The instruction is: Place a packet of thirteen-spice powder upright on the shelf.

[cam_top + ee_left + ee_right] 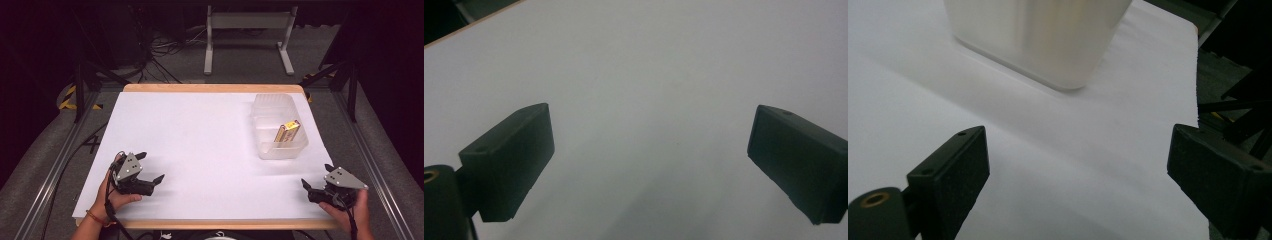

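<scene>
Fingers [315,176] of the right gripper stand spread and empty, near the clear container [278,126] holding a yellow box [287,132].

Translucent, smooth plastic bin [278,122] sits on a matt white paper sheet [200,150] edged by wood.

The container [1038,35] was blurred and cut off at the top edge in the right gripper view. The yellow packet's [287,132] print was too small to read.

Grey carpet floor [240,62] — white frame stand [248,37] behind.
</scene>
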The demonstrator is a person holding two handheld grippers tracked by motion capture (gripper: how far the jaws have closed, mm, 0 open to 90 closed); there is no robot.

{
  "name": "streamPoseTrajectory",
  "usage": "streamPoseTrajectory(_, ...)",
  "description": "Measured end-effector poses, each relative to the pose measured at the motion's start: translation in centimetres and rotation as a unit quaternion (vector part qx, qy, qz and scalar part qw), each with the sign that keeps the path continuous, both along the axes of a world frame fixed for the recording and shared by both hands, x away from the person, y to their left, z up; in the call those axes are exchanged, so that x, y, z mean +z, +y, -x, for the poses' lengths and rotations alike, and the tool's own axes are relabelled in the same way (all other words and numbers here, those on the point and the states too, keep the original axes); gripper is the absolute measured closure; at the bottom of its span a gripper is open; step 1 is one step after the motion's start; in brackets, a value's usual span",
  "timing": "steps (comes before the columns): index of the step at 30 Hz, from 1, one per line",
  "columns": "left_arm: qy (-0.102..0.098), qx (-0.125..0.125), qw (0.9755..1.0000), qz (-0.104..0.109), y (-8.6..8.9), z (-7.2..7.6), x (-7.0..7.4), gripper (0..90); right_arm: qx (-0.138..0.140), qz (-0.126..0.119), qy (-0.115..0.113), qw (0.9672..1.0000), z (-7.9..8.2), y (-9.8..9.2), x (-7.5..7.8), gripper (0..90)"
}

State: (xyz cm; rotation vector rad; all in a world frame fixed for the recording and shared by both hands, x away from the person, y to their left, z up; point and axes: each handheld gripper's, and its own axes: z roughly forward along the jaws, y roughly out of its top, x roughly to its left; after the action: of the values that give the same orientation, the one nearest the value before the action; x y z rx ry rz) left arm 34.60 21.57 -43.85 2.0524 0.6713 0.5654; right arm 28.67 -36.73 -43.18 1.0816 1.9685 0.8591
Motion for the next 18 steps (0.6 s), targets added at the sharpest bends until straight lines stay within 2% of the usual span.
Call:
streamPoseTrajectory(8, 0.004, 0.0, 1.0, -0.003, -0.09, -0.27, -0.09, 5.4, -0.009, -0.01, -0.011, 0.9999, 0.13, -0.25, 0.17, 9.1)
streamPoseTrajectory(18, 0.003, 0.002, 1.0, -0.007, -0.49, -0.34, -0.07, 5.3, -0.002, 0.005, -0.012, 0.9999, 0.16, 0.07, -0.08, 9.0)
